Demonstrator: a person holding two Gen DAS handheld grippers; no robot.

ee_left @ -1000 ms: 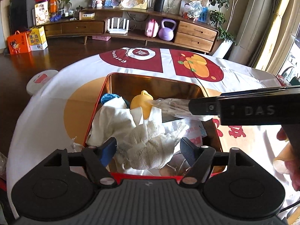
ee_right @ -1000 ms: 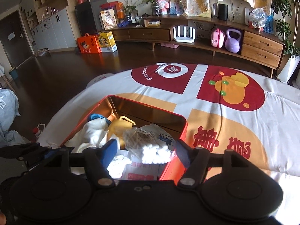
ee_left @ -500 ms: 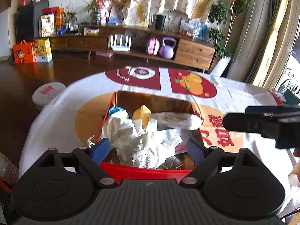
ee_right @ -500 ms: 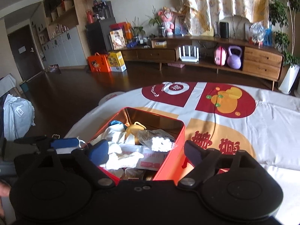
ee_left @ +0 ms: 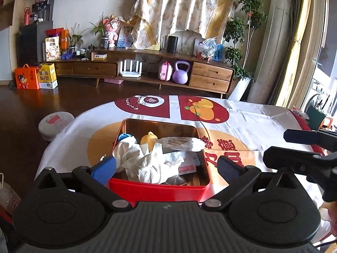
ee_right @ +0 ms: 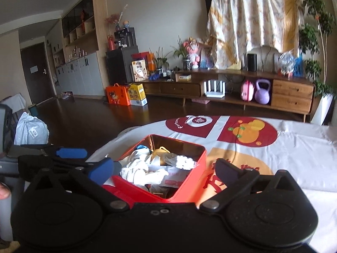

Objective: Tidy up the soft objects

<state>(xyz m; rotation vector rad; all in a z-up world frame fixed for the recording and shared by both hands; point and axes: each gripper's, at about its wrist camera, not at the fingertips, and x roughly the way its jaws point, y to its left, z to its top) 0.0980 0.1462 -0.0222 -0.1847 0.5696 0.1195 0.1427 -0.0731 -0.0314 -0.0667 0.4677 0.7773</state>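
A red tin [ee_left: 160, 186] with a gold inside stands on the printed tablecloth. In it lie white gauze cloth [ee_left: 147, 166], a clear bag of cotton [ee_left: 181, 143], a yellow object [ee_left: 148, 139] and a blue bit [ee_left: 124, 137]. My left gripper [ee_left: 166, 166] hangs back from the tin's near wall, jaws opening wide, nothing between the pads. The right gripper [ee_left: 294, 148] shows at the right, clear of the tin. In the right wrist view my right gripper [ee_right: 163, 168] is also opening and empty, over the tin [ee_right: 189, 181], gauze [ee_right: 143, 172] and bag [ee_right: 183, 161]. The left gripper [ee_right: 63, 158] is at the left.
The table [ee_left: 252, 118] carries a white cloth with red and orange prints. A round white device [ee_left: 55, 122] lies on the dark floor at the left, a white sack [ee_right: 31, 130] farther left. A wooden sideboard [ee_left: 210, 76] lines the far wall.
Both grippers drew back and up from the tin while their jaws widened. The right gripper let go of the bag of cotton, which now lies in the tin.
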